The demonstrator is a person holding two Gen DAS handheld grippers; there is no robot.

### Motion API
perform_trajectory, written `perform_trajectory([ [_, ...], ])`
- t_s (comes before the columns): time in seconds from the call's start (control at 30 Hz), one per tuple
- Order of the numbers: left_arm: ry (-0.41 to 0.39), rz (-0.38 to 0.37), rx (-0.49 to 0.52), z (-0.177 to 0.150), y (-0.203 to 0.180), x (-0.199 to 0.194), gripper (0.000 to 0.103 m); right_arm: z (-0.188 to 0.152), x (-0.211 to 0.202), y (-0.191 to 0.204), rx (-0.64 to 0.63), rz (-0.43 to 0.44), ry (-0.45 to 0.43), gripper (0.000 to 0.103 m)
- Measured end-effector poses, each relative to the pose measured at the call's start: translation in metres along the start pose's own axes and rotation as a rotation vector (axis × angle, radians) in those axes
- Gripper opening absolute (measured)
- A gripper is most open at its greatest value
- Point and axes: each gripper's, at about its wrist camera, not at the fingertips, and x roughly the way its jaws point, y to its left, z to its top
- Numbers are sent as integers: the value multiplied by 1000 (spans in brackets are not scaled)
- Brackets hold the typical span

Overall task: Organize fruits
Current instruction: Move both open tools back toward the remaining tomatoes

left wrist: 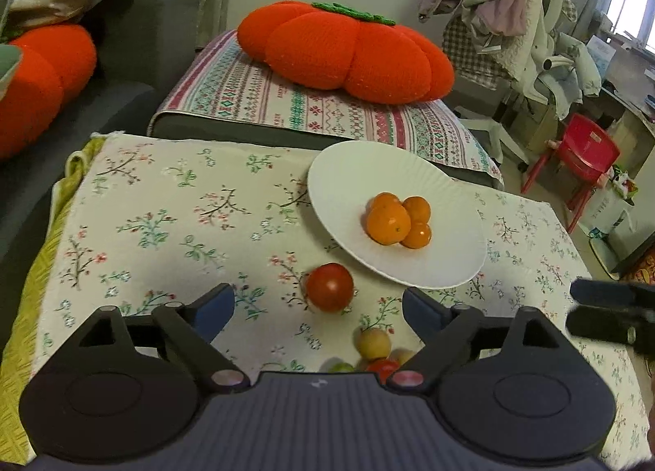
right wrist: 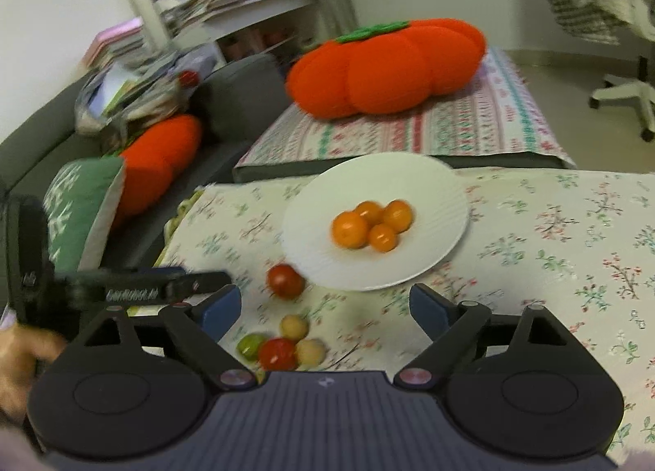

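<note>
A white plate [left wrist: 335, 184] on the floral cloth holds several oranges [left wrist: 388, 222]; it also shows in the right wrist view [right wrist: 430, 192] with the oranges [right wrist: 350, 229]. A red tomato [left wrist: 330, 287] lies on the cloth just before the plate, seen too in the right wrist view [right wrist: 285, 280]. Nearer lie a pale fruit [left wrist: 373, 343], a second tomato [right wrist: 278, 353], a green fruit [right wrist: 250, 344] and more pale fruits [right wrist: 294, 327]. My left gripper [left wrist: 318, 307] is open and empty, over the red tomato. My right gripper [right wrist: 325, 307] is open and empty, above the loose fruits.
A floral cloth [left wrist: 172, 217] covers the low table. Behind it a striped cushion seat [left wrist: 254, 94] bears a big orange pumpkin pillow [left wrist: 348, 49]. A grey sofa with another pumpkin pillow [left wrist: 37, 82] stands left. A red child's chair [left wrist: 581, 156] and clothes-laden chair stand right.
</note>
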Motion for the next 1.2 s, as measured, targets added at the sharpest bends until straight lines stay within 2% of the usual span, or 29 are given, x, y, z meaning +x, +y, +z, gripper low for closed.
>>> perform_trajectory([
  [0.13, 10, -17, -15, -8, 3, -7, 80, -10, -2, 15, -40, 29, 28, 88],
  [0.3, 32, -22, 3, -17, 7, -10, 80, -18, 6, 21, -62, 20, 58, 88],
  [0.43, 52, -86, 5, -18, 15, -9, 80, -28, 14, 32, -107, 19, 82, 84],
  [0.47, 55, -81, 11, -18, 17, -7, 80, -30, 16, 34, -123, 15, 82, 84],
  [0.53, 70, -35, 67, -21, 16, -3, 79, -33, 20, 37, -128, 15, 93, 80],
  [0.6, 87, -7, 131, -24, 15, 2, 73, -37, 25, 38, -135, 10, 107, 75],
  [0.77, 136, -45, 190, -33, 12, 12, 65, -45, 33, 44, -167, -5, 124, 67],
  [1.03, 150, -71, 346, -47, -9, 21, 64, -59, 51, 55, -231, -21, 174, 58],
  [1.2, 163, -69, 384, -49, -15, 30, 50, -66, 62, 57, -265, -28, 195, 50],
])
